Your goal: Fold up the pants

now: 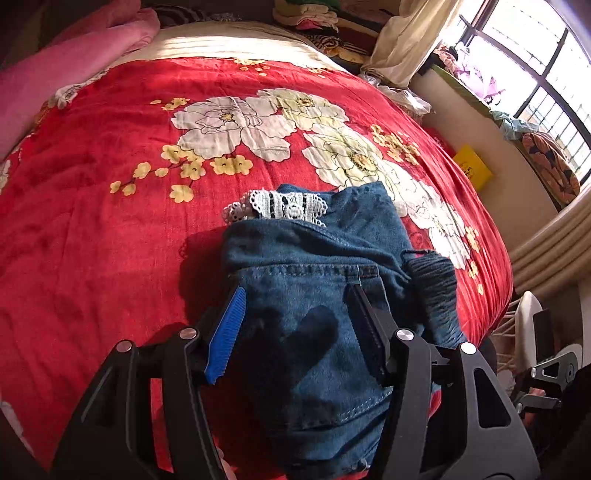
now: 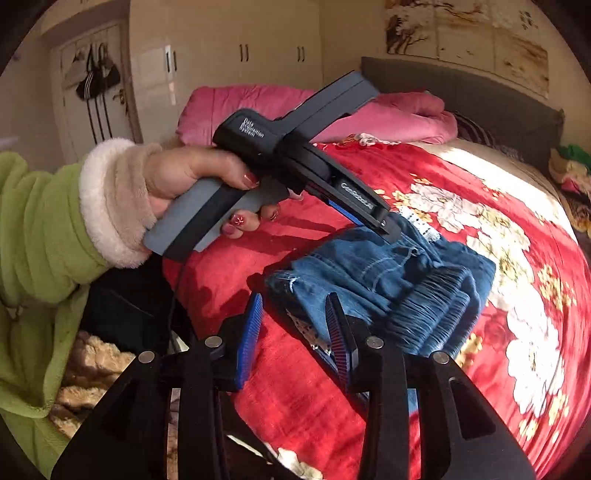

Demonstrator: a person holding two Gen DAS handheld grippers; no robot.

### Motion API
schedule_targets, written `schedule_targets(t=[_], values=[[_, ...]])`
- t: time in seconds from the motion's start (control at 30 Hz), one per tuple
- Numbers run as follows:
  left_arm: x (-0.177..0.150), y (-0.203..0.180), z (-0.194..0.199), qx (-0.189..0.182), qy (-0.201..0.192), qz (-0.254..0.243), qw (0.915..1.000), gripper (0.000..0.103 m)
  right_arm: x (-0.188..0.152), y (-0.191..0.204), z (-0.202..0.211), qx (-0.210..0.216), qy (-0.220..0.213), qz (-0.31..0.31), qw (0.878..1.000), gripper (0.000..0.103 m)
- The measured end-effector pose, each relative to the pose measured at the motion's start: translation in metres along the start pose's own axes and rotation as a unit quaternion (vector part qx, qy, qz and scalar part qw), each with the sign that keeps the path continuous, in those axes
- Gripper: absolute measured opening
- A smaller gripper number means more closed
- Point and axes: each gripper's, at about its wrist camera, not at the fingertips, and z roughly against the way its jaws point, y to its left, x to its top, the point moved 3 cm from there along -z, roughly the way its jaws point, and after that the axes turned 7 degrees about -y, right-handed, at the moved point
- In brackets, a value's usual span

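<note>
The blue denim pants (image 1: 314,266) lie folded into a compact bundle on the red floral bedspread (image 1: 110,229), with white lace trim (image 1: 280,206) at the far end and a dark ribbed waistband on the right. My left gripper (image 1: 295,295) is open, its jaws spread just above the near part of the bundle. In the right wrist view the pants (image 2: 373,273) lie ahead, and the left gripper (image 2: 384,221), held in a hand, hovers over their far edge. My right gripper (image 2: 295,314) is open and empty at the bundle's near corner.
Pink bedding (image 2: 388,114) is piled at the headboard. A green-sleeved arm (image 2: 44,229) reaches in from the left. A window (image 1: 535,74) and curtain stand right of the bed, with clothes piled at the far end (image 1: 317,22). A yellow box (image 1: 472,166) lies beside the bed.
</note>
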Motion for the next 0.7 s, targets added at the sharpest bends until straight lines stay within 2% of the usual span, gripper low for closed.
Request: schedule_targets(t=[0.2, 0.27, 0.37, 0.47, 0.53, 0.57, 0.63, 0.7], values=[[-0.006, 0.008, -0.014, 0.006, 0.021, -0.012, 0.9997, 0.049, 0.011, 0.023, -0.051, -0.009, 0.031, 0.097, 0.995, 0.035], [-0.006, 0.01, -0.018, 0.006, 0.025, -0.01, 0.9996, 0.049, 0.011, 0.029, -0.066, -0.029, 0.039, 0.132, 0.99, 0.035], [-0.004, 0.011, -0.022, 0.002, 0.026, -0.006, 0.9996, 0.049, 0.005, 0.036, -0.086, -0.032, 0.062, 0.178, 0.982, 0.034], [-0.003, 0.012, -0.025, 0.0, 0.027, -0.002, 0.9996, 0.049, -0.004, 0.039, -0.091, 0.01, 0.079, 0.159, 0.984, 0.01], [-0.002, 0.012, -0.027, -0.002, 0.026, 0.0, 0.9997, 0.05, -0.014, 0.046, -0.086, 0.039, 0.085, 0.158, 0.983, 0.006], [-0.002, 0.012, -0.027, -0.002, 0.025, -0.001, 0.9997, 0.05, -0.021, 0.05, -0.087, 0.048, 0.097, 0.159, 0.981, 0.0], [-0.001, 0.013, -0.028, -0.004, 0.023, 0.0, 0.9997, 0.05, -0.036, 0.055, -0.093, 0.041, 0.119, 0.159, 0.979, 0.0], [-0.001, 0.013, -0.029, -0.005, 0.022, 0.002, 0.9997, 0.05, -0.044, 0.056, -0.093, 0.042, 0.119, 0.141, 0.982, 0.0]])
